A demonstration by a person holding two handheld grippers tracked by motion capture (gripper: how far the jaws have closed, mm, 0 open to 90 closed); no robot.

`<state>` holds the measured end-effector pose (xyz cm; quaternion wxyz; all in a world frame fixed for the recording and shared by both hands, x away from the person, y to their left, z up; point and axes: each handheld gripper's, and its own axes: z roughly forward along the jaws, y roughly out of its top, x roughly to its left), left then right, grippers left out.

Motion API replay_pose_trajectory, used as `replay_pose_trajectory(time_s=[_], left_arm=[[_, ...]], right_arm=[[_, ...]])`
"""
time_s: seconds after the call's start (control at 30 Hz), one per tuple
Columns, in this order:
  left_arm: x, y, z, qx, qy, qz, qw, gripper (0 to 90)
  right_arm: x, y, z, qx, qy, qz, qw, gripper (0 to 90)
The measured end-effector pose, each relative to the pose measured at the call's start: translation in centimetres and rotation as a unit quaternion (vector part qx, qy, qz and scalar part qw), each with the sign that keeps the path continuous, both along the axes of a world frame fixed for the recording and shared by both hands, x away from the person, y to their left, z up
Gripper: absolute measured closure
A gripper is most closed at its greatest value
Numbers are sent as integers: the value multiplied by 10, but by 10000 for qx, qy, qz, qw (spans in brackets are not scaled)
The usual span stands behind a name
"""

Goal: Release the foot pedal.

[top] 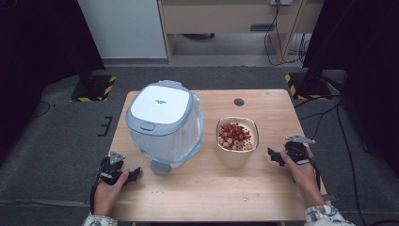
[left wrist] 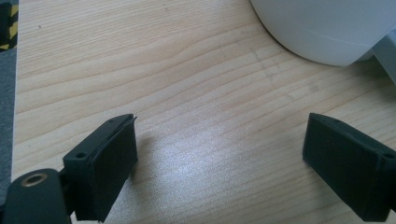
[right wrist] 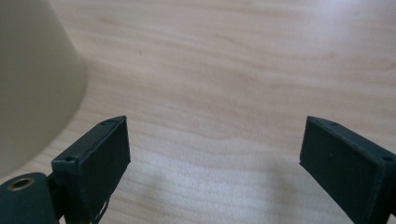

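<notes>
A white and grey lidded appliance (top: 164,125) with a clear lower body stands on the left half of the wooden table (top: 197,193). Right of it sits a cream bowl (top: 236,141) holding red and tan pieces. My left gripper (top: 134,173) rests low at the table's front left, pointing toward the appliance, whose white base (left wrist: 327,28) is ahead of its jaws. Its jaws stand wide apart over bare wood (left wrist: 219,140). My right gripper (top: 274,156) sits just right of the bowl, open, with the bowl's cream wall (right wrist: 32,79) at its left.
A small dark round hole (top: 239,101) lies in the table's back middle. A few crumbs (top: 155,191) lie near the front edge. Black stands with yellow-striped bases (top: 94,87) flank the table on the grey floor, and cables (top: 324,113) trail at the right.
</notes>
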<state>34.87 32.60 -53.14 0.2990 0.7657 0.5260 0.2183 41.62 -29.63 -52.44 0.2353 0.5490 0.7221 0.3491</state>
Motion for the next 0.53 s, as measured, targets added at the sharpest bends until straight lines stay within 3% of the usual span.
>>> replay_pose_trajectory(time_s=[0.1,0.33,0.53], left_arm=[[0,2,-2,-83,-38,-4,10000,72],[0,1,-4,-116,-132,-69,9998,59],[0,0,-4,-113,-128,-87,9998,56]], right_arm=[[0,3,-12,-71,172,-37,9998,82],[1,8,-15,-329,267,6,9991,55],[2,8,-15,-324,297,-35,9990,46]])
